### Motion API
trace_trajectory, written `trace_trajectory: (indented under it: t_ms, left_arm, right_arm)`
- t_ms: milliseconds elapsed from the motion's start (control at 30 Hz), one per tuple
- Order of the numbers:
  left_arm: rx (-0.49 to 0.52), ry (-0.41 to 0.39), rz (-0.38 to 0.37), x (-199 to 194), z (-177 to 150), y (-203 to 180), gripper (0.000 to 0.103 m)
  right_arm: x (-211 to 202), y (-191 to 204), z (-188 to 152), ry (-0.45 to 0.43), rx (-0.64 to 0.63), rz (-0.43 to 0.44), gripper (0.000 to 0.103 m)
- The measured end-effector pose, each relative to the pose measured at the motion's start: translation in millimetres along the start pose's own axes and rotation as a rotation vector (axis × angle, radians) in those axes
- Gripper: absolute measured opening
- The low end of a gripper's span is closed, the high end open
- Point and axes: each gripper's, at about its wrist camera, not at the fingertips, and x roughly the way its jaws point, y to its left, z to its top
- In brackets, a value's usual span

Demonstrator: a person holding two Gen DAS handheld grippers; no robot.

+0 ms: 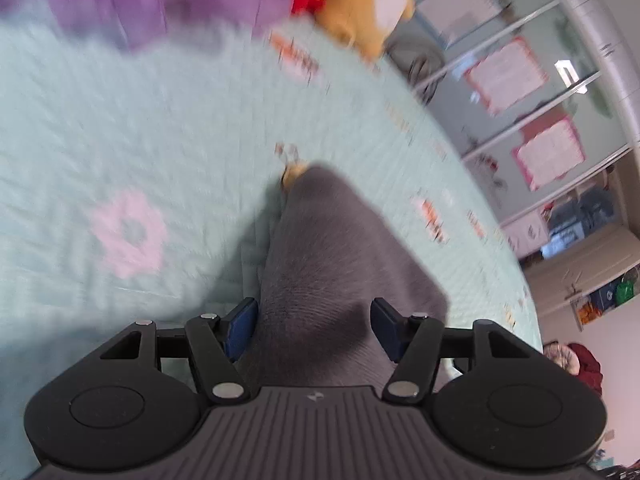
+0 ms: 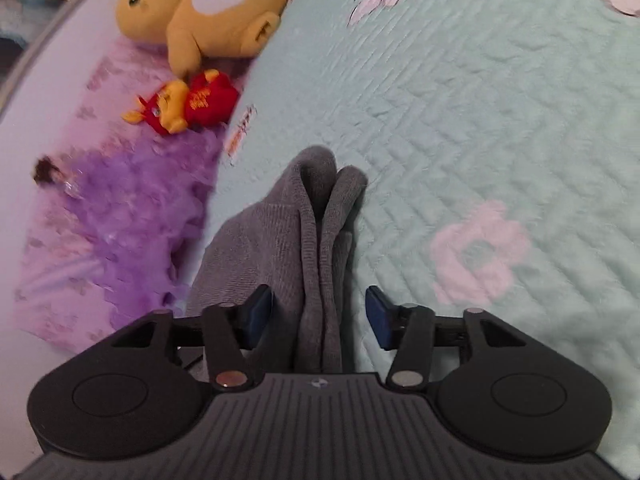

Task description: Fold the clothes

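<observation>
Both jaws stand spread, gripping nothing, as the left gripper and right gripper straddle a bunched grey knitted garment on the quilted mint-green bed, so seemingly between grasps, needing fresh edges pinched.

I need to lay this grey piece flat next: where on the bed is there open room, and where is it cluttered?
Open quilt lies beyond the grey garment, around the pink flower patch. Crowded side: the purple fluffy fabric, the small red toy and the yellow plush beside it.
</observation>
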Motion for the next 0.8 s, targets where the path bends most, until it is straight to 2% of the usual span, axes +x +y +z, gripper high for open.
trace_trajectory:
  t_ms: [100,167,233,333,400,467,533,567,633,667,733,800]
  left_arm:
    - [0.021,-0.117,0.000,-45,-15,-15,0.064]
    - [0.041,-0.167,-0.022,-64,-31,-33,0.064]
    - [0.109,-0.172,-0.031,-68,-54,-60,0.064]
    - [0.214,-0.139,-0.007,-45,-81,-86,0.064]
    - [0.248,-0.105,0.019,-26,-96,-92,0.063]
    - [0.267,-0.078,0.074,-6,-105,-87,0.062]
    - [0.294,-0.065,0.131,7,-116,-83,0.061]
    - [0.302,-0.061,0.141,9,-120,-83,0.061]
    - [0.343,-0.059,0.158,8,-124,-87,0.063]
    - [0.357,-0.055,0.169,8,-124,-89,0.063]
    - [0.365,-0.047,0.192,9,-123,-92,0.063]
    - [0.363,-0.043,0.214,9,-122,-95,0.063]
  right_arm:
    - [-38,21,0,-0.091,-0.137,-0.003,0.054]
    - [-55,49,-1,-0.131,-0.263,0.044,0.054]
    - [-59,74,-2,-0.117,-0.345,0.120,0.054]
    - [-41,101,-5,-0.044,-0.390,0.209,0.054]
    - [-17,105,-2,-0.002,-0.366,0.214,0.054]
    - [11,98,5,0.043,-0.290,0.216,0.054]
    - [25,85,13,0.049,-0.268,0.177,0.054]
    - [29,79,16,0.045,-0.268,0.151,0.051]
    - [39,65,23,0.037,-0.269,0.097,0.028]
    - [43,58,26,0.034,-0.269,0.071,0.000]
    - [53,45,33,0.026,-0.270,0.018,0.000]
    - [40,55,27,-0.022,-0.358,-0.010,0.004]
